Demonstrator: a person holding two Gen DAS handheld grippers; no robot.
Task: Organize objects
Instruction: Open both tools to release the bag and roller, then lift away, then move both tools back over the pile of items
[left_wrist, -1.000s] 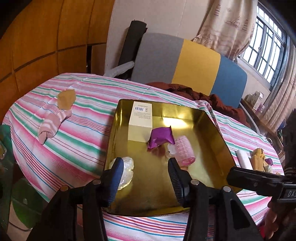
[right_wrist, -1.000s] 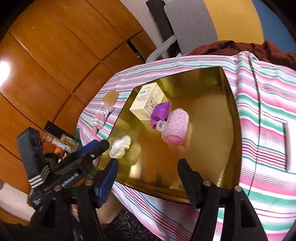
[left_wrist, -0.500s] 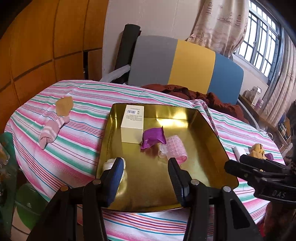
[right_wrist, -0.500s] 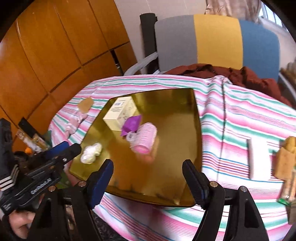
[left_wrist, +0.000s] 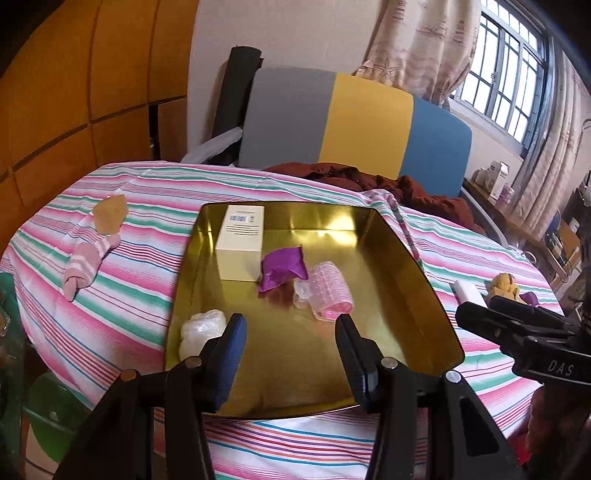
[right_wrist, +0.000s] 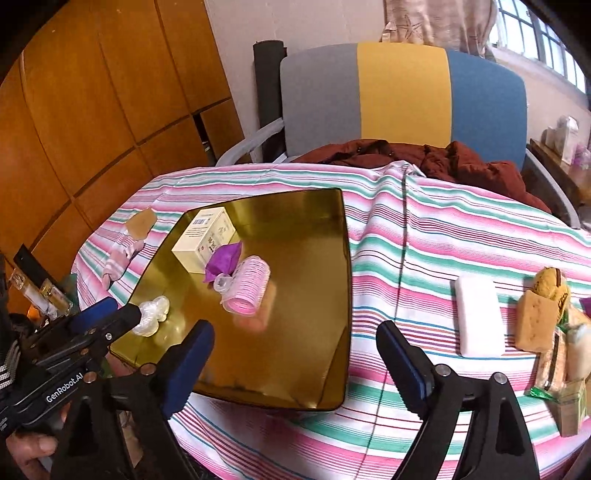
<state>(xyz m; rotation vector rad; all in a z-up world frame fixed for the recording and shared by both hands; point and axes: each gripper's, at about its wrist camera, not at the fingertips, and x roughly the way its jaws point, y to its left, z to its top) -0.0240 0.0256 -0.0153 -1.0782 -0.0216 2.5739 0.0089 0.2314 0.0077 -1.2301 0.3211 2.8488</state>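
Note:
A gold tray (left_wrist: 399, 258) (right_wrist: 310, 229) sits on the striped tablecloth. It holds a cream box (left_wrist: 240, 243) (right_wrist: 203, 240), a purple pouch (left_wrist: 282, 267) (right_wrist: 223, 260), a pink hair roller (left_wrist: 330, 291) (right_wrist: 249, 286) and a clear crumpled wrap (left_wrist: 201, 328) (right_wrist: 151, 314). My left gripper (left_wrist: 291, 347) is open and empty above the tray's near edge. My right gripper (right_wrist: 295, 354) is open and empty over the tray's near right corner. Each gripper shows in the other's view.
A pink striped sock with a tan piece (left_wrist: 92, 254) (right_wrist: 125, 251) lies left of the tray. A white block (right_wrist: 478, 315) (left_wrist: 467, 291) and a heap of tan and yellow items (right_wrist: 546, 314) lie at the right. A chair with a brown jacket (right_wrist: 424, 155) stands behind the table.
Both grippers have pulled back and risen from the tray, and the right one has swung right, bringing the white block and the heap into view. Both stay open.

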